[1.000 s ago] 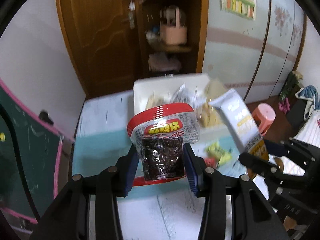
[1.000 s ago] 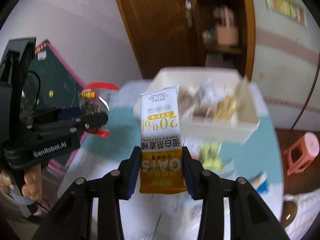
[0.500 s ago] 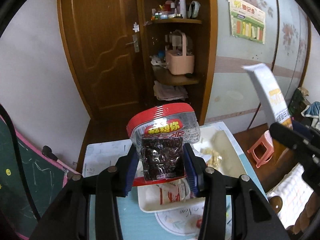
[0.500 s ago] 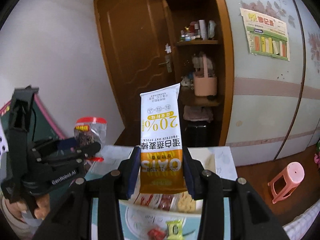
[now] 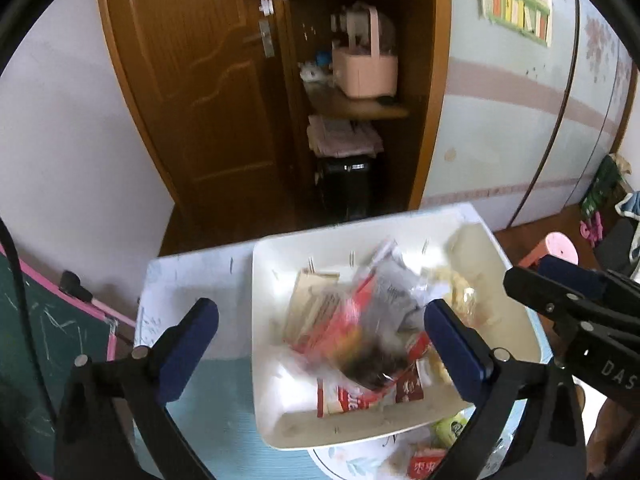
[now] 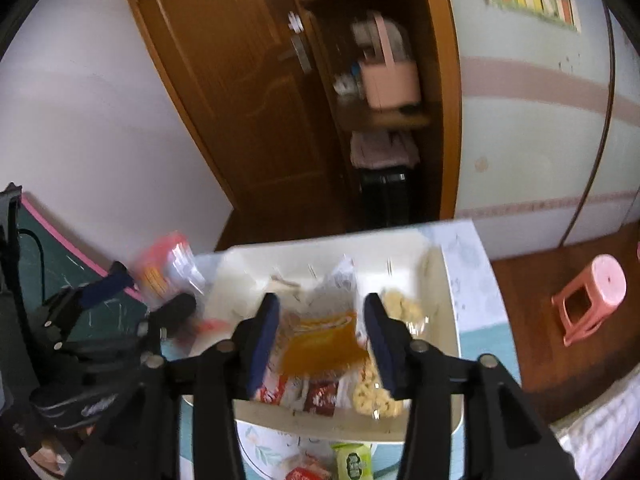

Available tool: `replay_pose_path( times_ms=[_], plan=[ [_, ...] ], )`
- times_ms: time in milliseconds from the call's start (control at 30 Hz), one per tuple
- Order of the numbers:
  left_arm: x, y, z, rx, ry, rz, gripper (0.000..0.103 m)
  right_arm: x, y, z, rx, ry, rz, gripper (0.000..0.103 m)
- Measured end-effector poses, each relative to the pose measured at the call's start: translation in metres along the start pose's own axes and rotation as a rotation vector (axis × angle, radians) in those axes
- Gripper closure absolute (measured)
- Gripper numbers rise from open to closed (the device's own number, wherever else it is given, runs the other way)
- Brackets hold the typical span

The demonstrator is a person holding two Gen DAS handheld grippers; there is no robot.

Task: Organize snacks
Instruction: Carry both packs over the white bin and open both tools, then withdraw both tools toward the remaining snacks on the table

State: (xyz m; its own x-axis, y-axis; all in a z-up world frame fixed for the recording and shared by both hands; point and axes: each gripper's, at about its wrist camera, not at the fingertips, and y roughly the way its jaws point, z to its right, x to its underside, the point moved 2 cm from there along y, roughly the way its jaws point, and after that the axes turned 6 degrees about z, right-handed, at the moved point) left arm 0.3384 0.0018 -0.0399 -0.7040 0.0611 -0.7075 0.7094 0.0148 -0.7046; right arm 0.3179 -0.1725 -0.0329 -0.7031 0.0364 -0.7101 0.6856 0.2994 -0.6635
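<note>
My left gripper [image 5: 320,316] stands wide open over the white bin [image 5: 264,320], its jaws still opening. The red-lidded packet of dark snacks [image 5: 360,348] is a blur just below it, loose and dropping among the bin's other packets. My right gripper [image 6: 320,312] is over the same bin [image 6: 448,320], and its jaws are opening too. The orange and white oat bar [image 6: 320,340] shows blurred between and beyond its fingers, free of the pads. Each gripper appears in the other's view: the right gripper [image 5: 560,292] at the right edge, the left gripper [image 6: 148,296] at the left.
The bin stands on a small table over a round plate [image 5: 344,456] with loose snacks, among them a green packet [image 6: 352,460] and a red packet [image 5: 424,460]. A chalkboard [image 5: 40,340] leans at the left. A pink stool [image 6: 592,296] stands on the floor to the right.
Both grippers swung forward over the bin. The left jaws went from shut on the red-lidded packet to wide open, dropping it. The right jaws parted and let go of the oat bar.
</note>
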Motion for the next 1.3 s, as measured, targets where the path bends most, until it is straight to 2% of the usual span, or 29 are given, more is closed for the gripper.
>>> replay_pose_path(
  times_ms=[67,200,333,600,933,1100,1300],
  plan=[
    [0.006,0.005,0.000,0.006,0.002,-0.026,0.001,0.004,0.001,0.003,0.008,-0.001,-0.005,0.042],
    [0.015,0.006,0.000,0.032,-0.016,-0.051,0.001,0.008,-0.006,0.006,0.006,0.000,-0.008,0.041],
    [0.019,-0.012,0.002,0.047,-0.011,-0.033,0.001,0.009,-0.020,0.005,0.020,-0.021,0.004,0.041],
    [0.008,-0.075,0.003,0.075,-0.022,0.045,0.001,0.013,-0.069,-0.005,0.034,-0.052,0.043,0.041],
    [-0.010,-0.181,0.014,0.130,-0.003,0.184,0.001,0.016,-0.168,-0.023,0.051,-0.130,0.161,0.041],
    [-0.012,-0.232,0.033,0.167,0.047,0.267,0.001,0.027,-0.205,-0.022,0.066,-0.166,0.195,0.041],
    [0.014,-0.248,0.071,0.209,0.166,0.287,0.001,0.058,-0.213,-0.006,0.071,-0.154,0.171,0.041]
  ],
)
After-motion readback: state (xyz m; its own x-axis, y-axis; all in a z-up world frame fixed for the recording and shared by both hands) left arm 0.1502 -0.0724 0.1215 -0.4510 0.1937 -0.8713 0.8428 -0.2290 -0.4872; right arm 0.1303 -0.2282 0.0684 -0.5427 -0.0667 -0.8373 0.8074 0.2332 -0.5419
